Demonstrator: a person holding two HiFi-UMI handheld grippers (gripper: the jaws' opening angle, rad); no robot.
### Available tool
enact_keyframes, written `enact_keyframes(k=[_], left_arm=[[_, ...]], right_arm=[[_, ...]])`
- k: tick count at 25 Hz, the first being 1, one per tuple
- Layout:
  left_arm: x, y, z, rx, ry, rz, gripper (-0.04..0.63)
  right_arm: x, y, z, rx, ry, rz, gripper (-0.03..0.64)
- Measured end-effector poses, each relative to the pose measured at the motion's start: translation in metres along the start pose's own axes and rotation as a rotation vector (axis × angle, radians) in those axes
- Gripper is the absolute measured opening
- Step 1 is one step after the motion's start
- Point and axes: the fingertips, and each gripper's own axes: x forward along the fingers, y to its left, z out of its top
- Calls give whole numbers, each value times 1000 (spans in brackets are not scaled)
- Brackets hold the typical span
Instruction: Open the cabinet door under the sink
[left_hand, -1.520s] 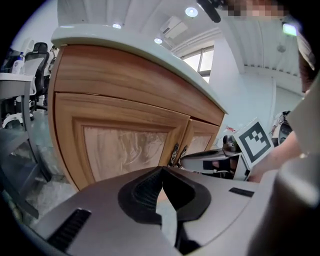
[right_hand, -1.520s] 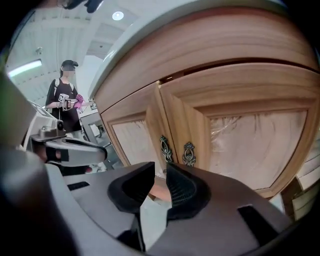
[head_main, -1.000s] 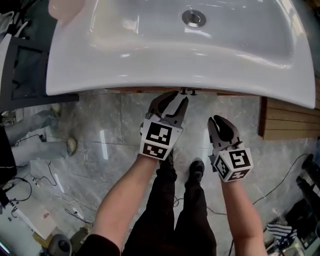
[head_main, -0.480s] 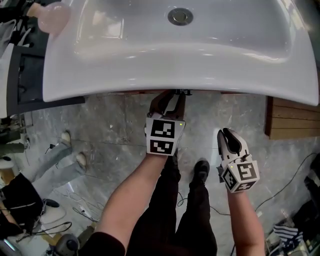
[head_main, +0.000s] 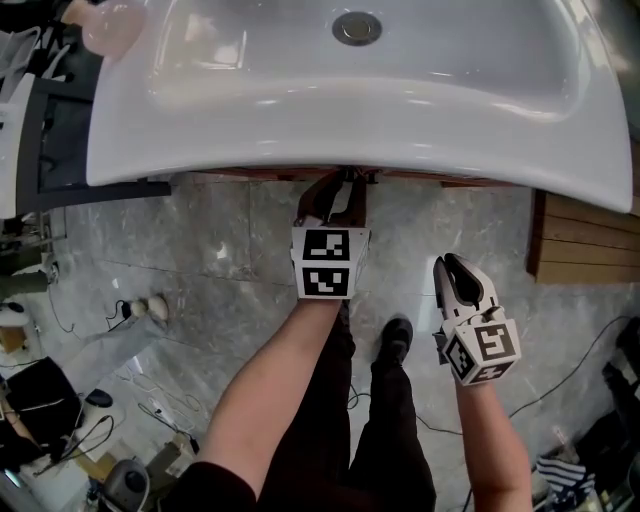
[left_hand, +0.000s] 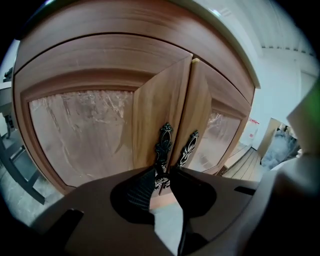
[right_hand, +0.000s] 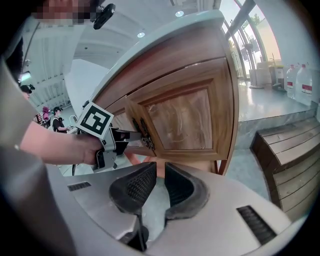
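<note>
Under white ceramic sink (head_main: 300, 150) rim, above grey marble floor (head_main: 200, 260), clamping ornate black door handle (left_hand: 163, 150) with just-closing left gripper (left_hand: 161, 176); narrowing empty, parted right gripper (right_hand: 158, 174).

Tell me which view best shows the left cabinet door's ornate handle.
Left gripper view: the ornate handle stands close and central, its black scrollwork clear. Head view shows only a sliver under the sink rim; right gripper view shows it small and side-on.

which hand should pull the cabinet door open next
Left. The left tool has just been closing on the door handle. The right tool, jaws also just closing on nothing, hangs back from the cabinet.
</note>
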Motion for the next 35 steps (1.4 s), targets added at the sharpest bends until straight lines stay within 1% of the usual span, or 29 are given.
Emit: enact_keyframes(k=[4, 7, 13, 21, 27, 30, 33, 35], left_arm=[[8, 0, -6, -34, 27, -55, 112], [7, -1, -8, -11, 21, -75, 107], [-5, -3, -11, -2, -22, -110, 91], [-16, -7, -17, 43, -33, -169, 87], [-28, -8, -27, 52, -30, -189, 87], [-32, -9, -31, 69, -28, -205, 87], [-35, -10, -34, 94, -29, -220, 87], [-35, -10, -33, 104, -30, -225, 87]], right_arm=[[5, 2, 10, -32, -10, 30, 66], [11, 7, 18, -65, -17, 55, 66], [17, 13, 35, -118, -30, 83, 66], [33, 39, 50, -168, -61, 178, 66], [42, 49, 63, -189, -89, 217, 69], [46, 63, 71, -211, -100, 271, 82], [51, 87, 80, -246, -106, 356, 116], [56, 102, 88, -279, -115, 404, 127]])
